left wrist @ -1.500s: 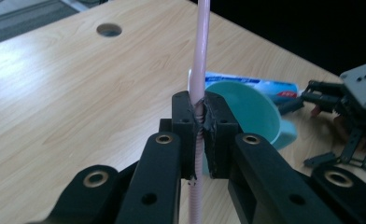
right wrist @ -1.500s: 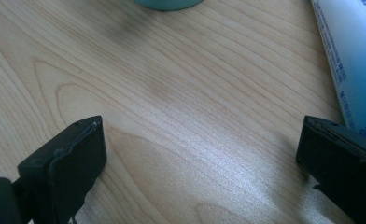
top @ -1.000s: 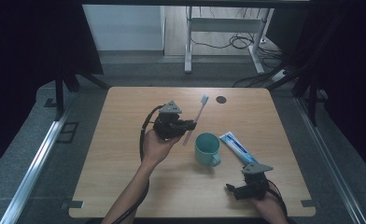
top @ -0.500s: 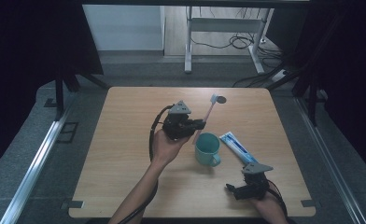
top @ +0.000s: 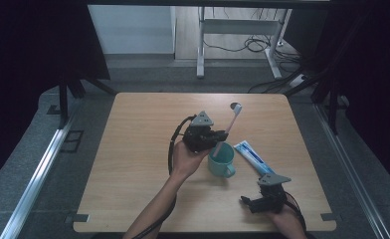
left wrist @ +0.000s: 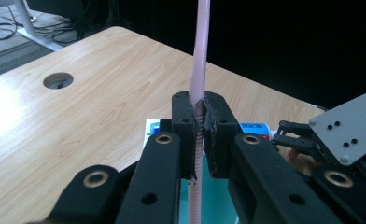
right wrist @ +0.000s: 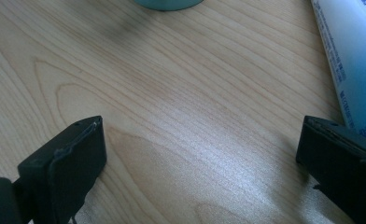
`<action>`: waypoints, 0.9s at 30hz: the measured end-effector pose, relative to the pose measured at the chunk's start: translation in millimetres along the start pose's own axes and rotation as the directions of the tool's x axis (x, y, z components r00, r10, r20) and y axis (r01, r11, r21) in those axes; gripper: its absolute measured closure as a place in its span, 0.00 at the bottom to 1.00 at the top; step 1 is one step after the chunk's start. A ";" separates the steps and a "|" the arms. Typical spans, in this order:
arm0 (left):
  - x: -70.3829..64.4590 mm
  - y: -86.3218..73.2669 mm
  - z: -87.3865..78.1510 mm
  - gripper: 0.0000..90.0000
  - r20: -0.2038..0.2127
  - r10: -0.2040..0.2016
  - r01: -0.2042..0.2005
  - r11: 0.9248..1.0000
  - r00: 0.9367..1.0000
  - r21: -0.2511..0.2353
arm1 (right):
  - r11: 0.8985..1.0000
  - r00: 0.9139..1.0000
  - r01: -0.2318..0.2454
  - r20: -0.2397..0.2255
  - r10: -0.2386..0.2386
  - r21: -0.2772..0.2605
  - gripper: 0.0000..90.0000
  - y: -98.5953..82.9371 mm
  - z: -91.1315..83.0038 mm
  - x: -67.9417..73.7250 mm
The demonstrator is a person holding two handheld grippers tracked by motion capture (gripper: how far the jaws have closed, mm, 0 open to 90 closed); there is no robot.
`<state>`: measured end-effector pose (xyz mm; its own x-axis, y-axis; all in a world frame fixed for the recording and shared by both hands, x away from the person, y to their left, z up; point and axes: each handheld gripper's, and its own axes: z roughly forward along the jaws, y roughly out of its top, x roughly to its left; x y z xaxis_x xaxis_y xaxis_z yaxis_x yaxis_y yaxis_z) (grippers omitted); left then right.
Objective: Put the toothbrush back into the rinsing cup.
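Note:
My left gripper is shut on a pink toothbrush, held nearly upright with its white head up and its lower end over the teal mug. In the left gripper view the pink handle is pinched between the closed jaws, the mug's teal below. A white and blue toothpaste tube lies to the right of the mug. My right gripper rests near the table's front right, open with nothing between its fingers; the tube lies just ahead on its right.
A round cable hole sits near the table's far edge. Desk legs and cables lie on the floor beyond. Dark curtains flank both sides. The left half of the wooden top is bare.
My left gripper has carried the toothbrush rightward and toward the person, from left of the mug to above its rim, tipping it more upright. The right gripper has stayed put.

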<state>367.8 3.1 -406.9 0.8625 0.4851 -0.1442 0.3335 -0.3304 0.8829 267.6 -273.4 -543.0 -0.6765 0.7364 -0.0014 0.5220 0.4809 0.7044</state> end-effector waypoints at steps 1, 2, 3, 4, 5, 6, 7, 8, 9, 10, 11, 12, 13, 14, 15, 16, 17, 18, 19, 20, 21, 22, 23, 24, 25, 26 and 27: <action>-0.5 -1.0 1.6 0.93 0.001 0.000 0.000 1.000 1.000 0.000 | 1.000 1.000 0.000 0.000 0.000 0.000 0.01 0.0 0.0 0.0; -1.0 -1.9 3.0 0.93 0.000 0.000 0.000 1.000 1.000 0.002 | 1.000 1.000 0.003 0.001 -0.003 0.000 0.01 0.0 0.0 -0.2; -1.0 -2.9 4.2 0.93 0.001 0.006 -0.006 1.000 1.000 0.004 | 1.000 1.000 0.002 0.001 -0.002 0.000 0.01 0.0 0.0 -0.1; -1.3 -4.4 5.8 0.93 0.001 0.003 -0.003 1.000 1.000 0.004 | 1.000 1.000 0.001 0.001 -0.001 0.001 0.01 0.0 0.0 -0.1; -1.2 -5.4 6.8 0.93 0.001 0.002 -0.002 1.000 1.000 0.004 | 1.000 1.000 0.001 0.000 -0.001 0.001 0.01 0.0 0.0 -0.1; -1.0 -6.6 7.8 0.93 0.003 0.001 -0.001 1.000 1.000 0.007 | 1.000 1.000 0.001 0.000 -0.001 0.001 0.01 0.0 0.0 0.0; -1.0 -7.9 9.1 0.93 0.003 0.000 0.000 1.000 1.000 0.007 | 1.000 1.000 0.001 0.000 -0.001 -0.001 0.01 -0.1 0.2 0.0; -0.9 -9.3 10.2 0.93 0.003 0.000 0.000 1.000 1.000 0.007 | 1.000 1.000 0.002 0.000 -0.002 0.000 0.01 -0.1 0.2 -0.1; -1.1 -10.7 11.5 0.93 0.003 -0.006 0.005 1.000 1.000 0.007 | 1.000 1.000 0.000 0.000 0.000 0.000 0.01 -0.1 0.1 0.0; -0.9 -12.3 12.8 0.93 0.002 -0.003 0.003 1.000 1.000 0.008 | 1.000 1.000 0.000 -0.001 0.000 0.000 0.01 -0.1 0.1 0.0; -1.0 -14.3 14.2 0.93 0.002 -0.006 0.006 1.000 1.000 0.013 | 1.000 1.000 -0.001 -0.001 0.001 0.001 0.01 -0.1 0.0 0.1; -1.1 -16.0 15.5 0.93 0.002 -0.005 0.005 1.000 1.000 0.015 | 1.000 1.000 0.002 -0.001 -0.002 0.000 0.01 -0.1 0.1 -0.1; -1.4 -17.4 16.4 0.93 0.001 -0.008 0.008 1.000 1.000 0.017 | 1.000 1.000 0.003 -0.001 -0.003 -0.001 0.01 -0.1 0.1 -0.2; -1.3 -19.2 17.5 0.93 -0.001 -0.006 0.006 1.000 1.000 0.019 | 1.000 1.000 0.003 -0.001 -0.003 -0.001 0.01 -0.1 0.1 -0.2; -1.6 -21.6 19.0 0.93 -0.004 -0.008 0.008 1.000 1.000 0.023 | 1.000 1.000 0.003 -0.002 -0.003 -0.001 0.01 -0.1 0.1 -0.2; -1.7 -23.1 19.8 0.93 -0.006 -0.007 0.007 1.000 1.000 0.026 | 1.000 1.000 0.003 -0.001 -0.003 -0.001 0.01 -0.1 0.1 -0.2; -1.6 -25.0 20.8 0.93 -0.008 -0.007 0.007 1.000 1.000 0.029 | 1.000 1.000 0.003 -0.002 -0.003 -0.001 0.01 -0.2 0.1 -0.2; -1.5 -26.9 21.9 0.93 -0.008 -0.011 0.011 0.999 1.000 0.031 | 1.000 1.000 0.003 -0.002 -0.003 -0.001 0.01 -0.2 0.1 -0.3; -1.4 -28.9 22.8 0.93 -0.007 -0.016 0.016 0.999 1.000 0.031 | 1.000 1.000 0.003 -0.002 -0.003 -0.001 0.01 -0.2 0.1 -0.2; -1.1 -30.6 23.6 0.93 -0.009 -0.015 0.016 0.999 1.000 0.036 | 1.000 1.000 0.003 -0.002 -0.003 -0.001 0.01 -0.2 0.1 -0.2; -1.0 -32.5 24.4 0.93 -0.010 -0.016 0.017 0.999 1.000 0.037 | 1.000 1.000 0.002 -0.002 -0.002 -0.001 0.01 -0.2 0.1 -0.2; -1.0 -34.3 25.0 0.93 -0.013 -0.019 0.020 0.999 1.000 0.040 | 1.000 1.000 0.002 -0.002 -0.002 -0.001 0.01 -0.2 0.1 -0.2; -0.7 -36.0 25.8 0.93 -0.013 -0.022 0.022 0.999 1.000 0.041 | 1.000 1.000 0.000 -0.002 0.000 -0.001 0.01 -0.2 0.1 -0.1; -0.3 -38.0 26.6 0.93 -0.013 -0.025 0.025 0.999 1.000 0.044 | 1.000 1.000 0.001 -0.002 -0.001 -0.001 0.01 -0.2 0.0 -0.1; -0.3 -39.5 27.2 0.93 -0.015 -0.029 0.029 0.998 0.999 0.047 | 1.000 1.000 0.002 -0.002 -0.002 -0.001 0.01 -0.2 0.1 -0.2; -0.1 -40.6 27.6 0.93 -0.015 -0.028 0.029 0.998 0.999 0.048 | 1.000 1.000 0.001 -0.002 -0.001 -0.001 0.01 -0.2 0.0 -0.1; -0.2 -41.9 28.3 0.93 -0.016 -0.030 0.031 0.998 0.999 0.050 | 1.000 1.000 0.002 -0.002 -0.002 -0.001 0.01 -0.2 0.1 -0.2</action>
<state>364.5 -6.0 -456.5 0.8456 0.5082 -0.1636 0.3788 -0.3552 0.8546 267.7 -273.6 -543.1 -0.6785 0.7346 -0.0013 0.5201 0.4817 0.7054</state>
